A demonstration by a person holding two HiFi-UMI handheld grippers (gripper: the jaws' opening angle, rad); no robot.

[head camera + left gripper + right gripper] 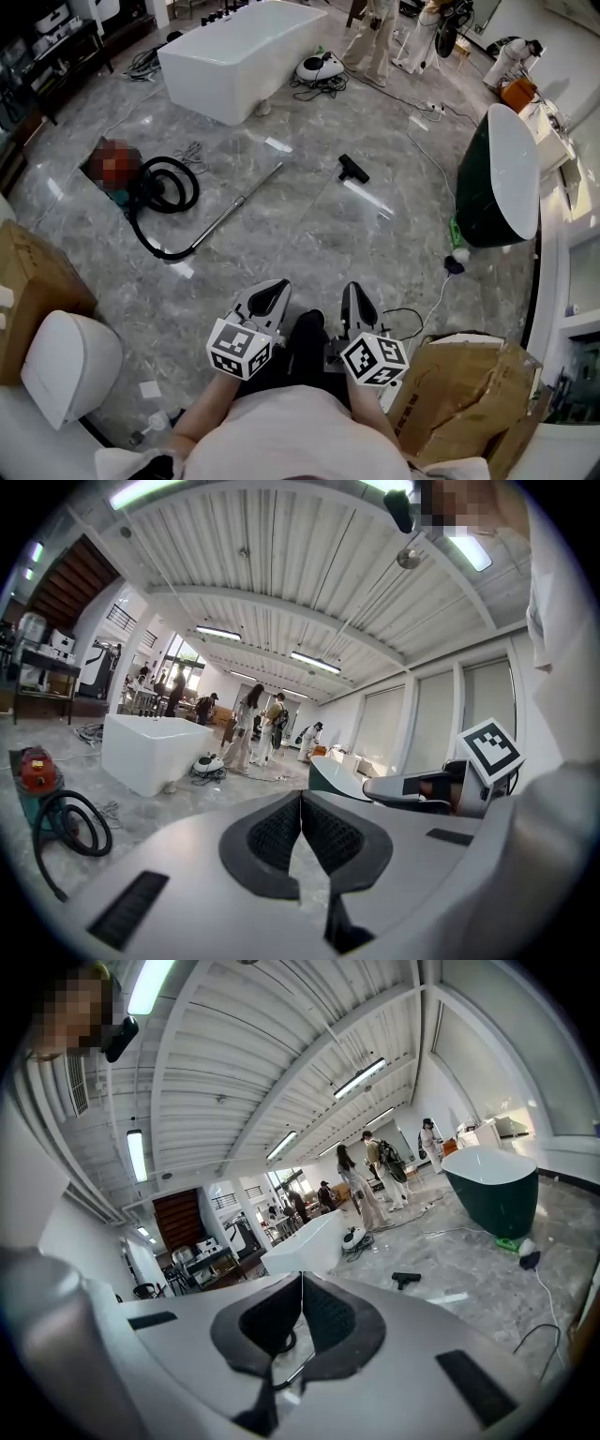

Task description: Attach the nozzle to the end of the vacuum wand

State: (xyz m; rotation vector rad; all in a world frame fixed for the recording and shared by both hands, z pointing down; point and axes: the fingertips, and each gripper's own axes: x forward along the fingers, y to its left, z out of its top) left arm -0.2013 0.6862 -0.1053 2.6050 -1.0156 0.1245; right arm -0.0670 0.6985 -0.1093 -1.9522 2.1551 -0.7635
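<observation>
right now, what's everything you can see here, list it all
nozzle: 1, black, on the floor, apart from the wand's free end
wand: 1, silver, lying on the floor, joined to the hose
hose: 1, black, looped beside the vacuum
vacuum: 1, red and teal, floor at left
white bathtub: 1, far middle
green bathtub: 1, dark green with white inside, right
cardboard boxes: 2, brown, near left and near right
rounded fixture: 1, white, near left
people: several, pale clothes, beyond the white bathtub
left gripper: 1, grey, shut, empty
right gripper: 1, grey, shut, empty
</observation>
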